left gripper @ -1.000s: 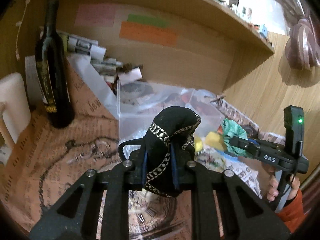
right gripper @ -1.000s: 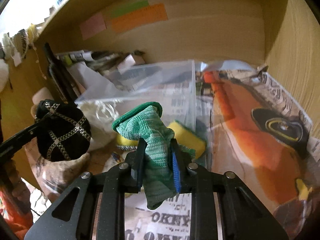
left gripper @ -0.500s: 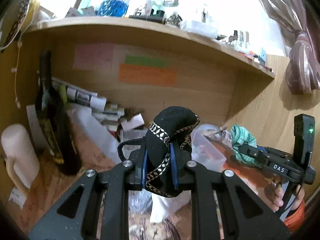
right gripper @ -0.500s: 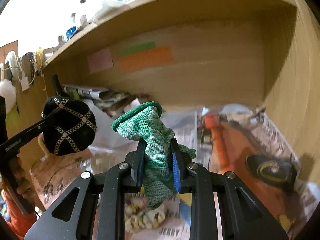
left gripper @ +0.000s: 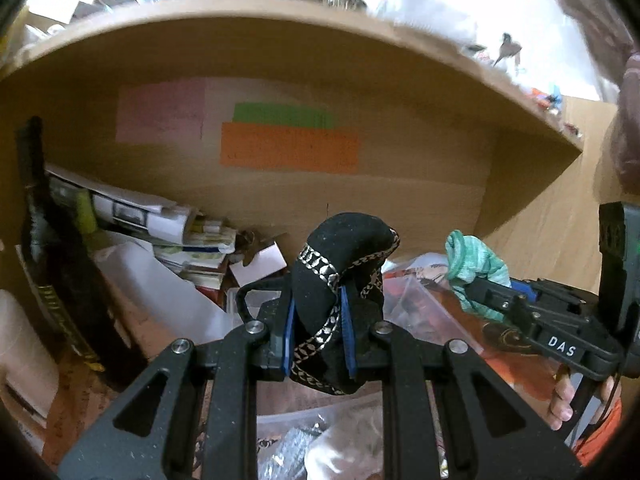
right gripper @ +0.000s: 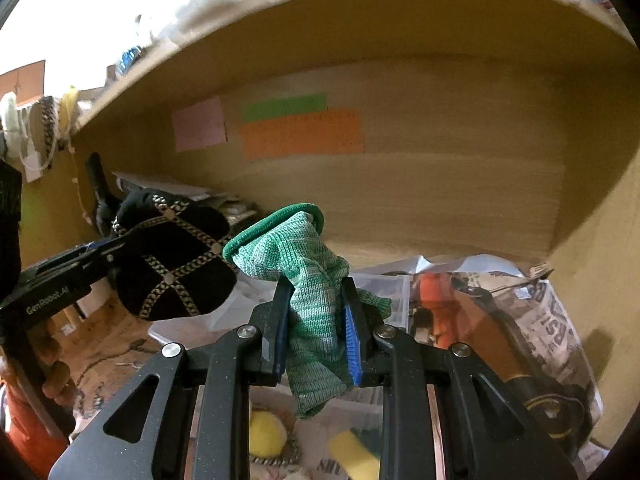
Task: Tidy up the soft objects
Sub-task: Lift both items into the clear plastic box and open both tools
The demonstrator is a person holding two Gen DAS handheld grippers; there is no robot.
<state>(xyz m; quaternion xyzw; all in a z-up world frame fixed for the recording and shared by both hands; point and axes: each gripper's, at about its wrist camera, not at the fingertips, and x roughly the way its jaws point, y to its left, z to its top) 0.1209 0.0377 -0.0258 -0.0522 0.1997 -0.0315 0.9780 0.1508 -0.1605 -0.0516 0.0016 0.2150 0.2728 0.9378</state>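
Both grippers hold cloth aloft: the left gripper (left gripper: 318, 330) pinches a black cap (left gripper: 340, 264), the right gripper (right gripper: 318, 338) a green sock (right gripper: 308, 272); the clear bin (left gripper: 424, 308) lies below, lower centre.

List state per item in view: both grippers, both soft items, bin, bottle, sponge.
left gripper: shut on black pouch
black pouch: pinched, held in air
right gripper: shut on green cloth
green cloth: pinched, ends drooping
clear plastic bin: open-topped, holds clutter
dark bottle: upright
yellow sponge: lying loose on newspaper
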